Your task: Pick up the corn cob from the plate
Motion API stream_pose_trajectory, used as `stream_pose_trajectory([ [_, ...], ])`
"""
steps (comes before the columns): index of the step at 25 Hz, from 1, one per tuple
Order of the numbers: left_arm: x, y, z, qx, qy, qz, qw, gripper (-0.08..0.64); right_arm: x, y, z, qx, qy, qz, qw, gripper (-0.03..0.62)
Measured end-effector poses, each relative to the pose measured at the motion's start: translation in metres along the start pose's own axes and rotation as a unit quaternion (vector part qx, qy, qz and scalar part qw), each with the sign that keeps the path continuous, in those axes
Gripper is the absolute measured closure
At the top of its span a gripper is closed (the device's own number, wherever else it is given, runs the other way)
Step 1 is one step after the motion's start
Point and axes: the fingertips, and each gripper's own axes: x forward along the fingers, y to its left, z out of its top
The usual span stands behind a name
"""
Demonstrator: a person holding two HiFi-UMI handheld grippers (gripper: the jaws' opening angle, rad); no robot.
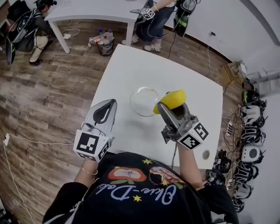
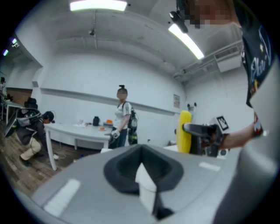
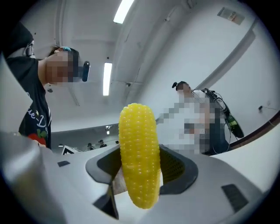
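A wooden floor [image 1: 48,92] carries a white table [image 1: 131,72], and other people [image 1: 30,26] work around a second table [image 1: 87,9] behind it. The left gripper [image 1: 110,104] hangs over the near edge of the white table, jaws together on nothing. The right gripper [image 1: 165,108] is clamped across the middle of the corn cob [image 1: 171,99] and holds it in the air just beside the clear plate [image 1: 143,101]. The plate lies bare, so the pick-up looks done, with no step left.
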Motion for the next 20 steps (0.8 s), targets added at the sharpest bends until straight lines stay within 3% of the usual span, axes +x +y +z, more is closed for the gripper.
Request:
stream_pose_trajectory([
  [9, 0.009, -0.015, 0.005, 0.010, -0.003, -0.028, 0.9996, 0.557, -0.026, 0.004, 0.003, 0.002, -0.004, -0.045, 0.999, 0.347],
  [20, 0.005, -0.009, 0.007, 0.005, -0.007, -0.023, 0.9997, 0.557, -0.024, 0.005, 0.005, 0.006, -0.003, -0.052, 0.999, 0.347],
])
